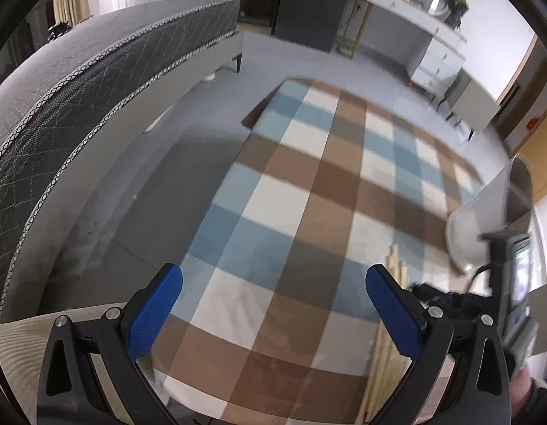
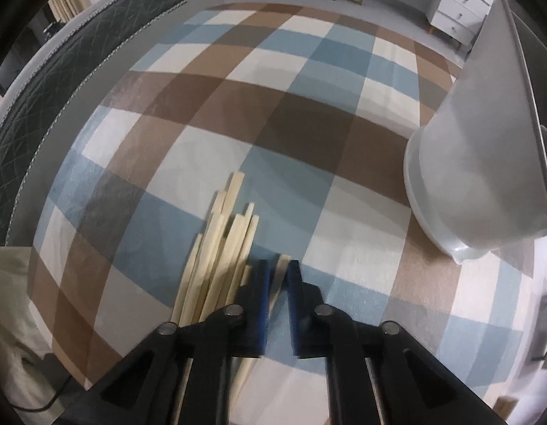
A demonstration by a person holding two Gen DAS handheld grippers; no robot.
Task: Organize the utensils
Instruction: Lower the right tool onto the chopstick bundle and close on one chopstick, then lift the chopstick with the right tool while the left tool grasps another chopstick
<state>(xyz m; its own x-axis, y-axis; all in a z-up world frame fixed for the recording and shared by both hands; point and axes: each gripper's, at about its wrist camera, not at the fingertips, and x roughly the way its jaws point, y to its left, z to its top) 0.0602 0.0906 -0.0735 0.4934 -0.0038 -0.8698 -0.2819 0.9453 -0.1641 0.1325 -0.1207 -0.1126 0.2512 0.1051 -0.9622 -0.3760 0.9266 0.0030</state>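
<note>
The right tongs (image 2: 277, 265) point steeply down at a surface (image 2: 309, 113) covered with a blue, brown and cream checked cloth. Their blue pads are drawn in on a single wooden chopstick (image 2: 282, 265), whose pale tip shows in the narrow gap between them. Just at 9 o'clock of that grip lies the rest of the chopstick bundle (image 2: 220, 244), a loose sheaf fanned toward 12 o'clock and resting flat on the cloth. At 2 o'clock a white tapered container (image 2: 486, 163) lies tilted on its side, well apart from the sticks.

The left tongs (image 1: 273, 283) hang above the same cloth with their pads spread wide and nothing between them. In that view the chopsticks appear at 3 o'clock, beside the right-hand pad (image 1: 390, 308), with the white container further off at 2 o'clock. A grey mattress (image 1: 96, 81) runs along 10 o'clock.
</note>
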